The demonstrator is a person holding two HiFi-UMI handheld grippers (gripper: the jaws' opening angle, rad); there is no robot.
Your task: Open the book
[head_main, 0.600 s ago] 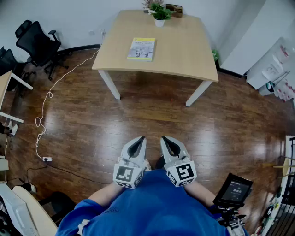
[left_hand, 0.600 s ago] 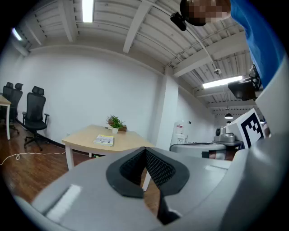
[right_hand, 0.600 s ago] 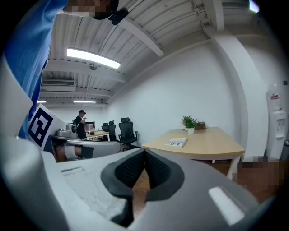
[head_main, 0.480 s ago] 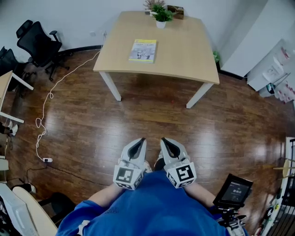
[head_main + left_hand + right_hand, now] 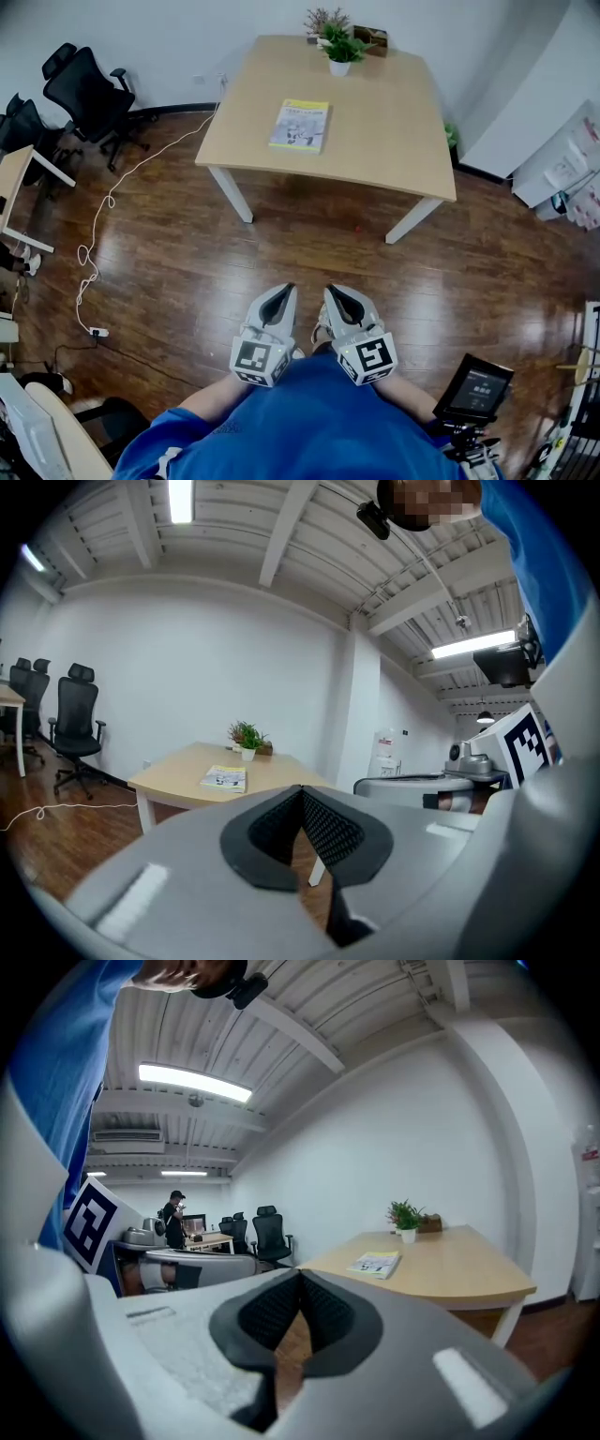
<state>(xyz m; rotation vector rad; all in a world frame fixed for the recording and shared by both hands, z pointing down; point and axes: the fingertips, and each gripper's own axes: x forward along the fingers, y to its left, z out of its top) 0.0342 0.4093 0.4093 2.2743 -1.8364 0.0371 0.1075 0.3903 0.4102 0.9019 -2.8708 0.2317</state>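
A closed book with a yellow and white cover (image 5: pixel 301 125) lies flat on a light wooden table (image 5: pixel 394 112), near its left front side. It also shows small in the left gripper view as the book (image 5: pixel 224 778) and in the right gripper view as the book (image 5: pixel 377 1263). My left gripper (image 5: pixel 282 290) and right gripper (image 5: pixel 334 289) are side by side close to my body, far short of the table, over the wooden floor. Both are shut with nothing between the jaws, which meet at their tips.
A potted plant (image 5: pixel 340 50) and a small box (image 5: pixel 370 39) stand at the table's far edge. Black office chairs (image 5: pixel 80 89) stand at the left, with a white cable (image 5: pixel 98 225) snaking over the floor. A tablet on a stand (image 5: pixel 478 386) is at my lower right.
The table and book have slid slightly down and right in the head view, so I have come a little closer. Both grippers keep their place and stay shut.
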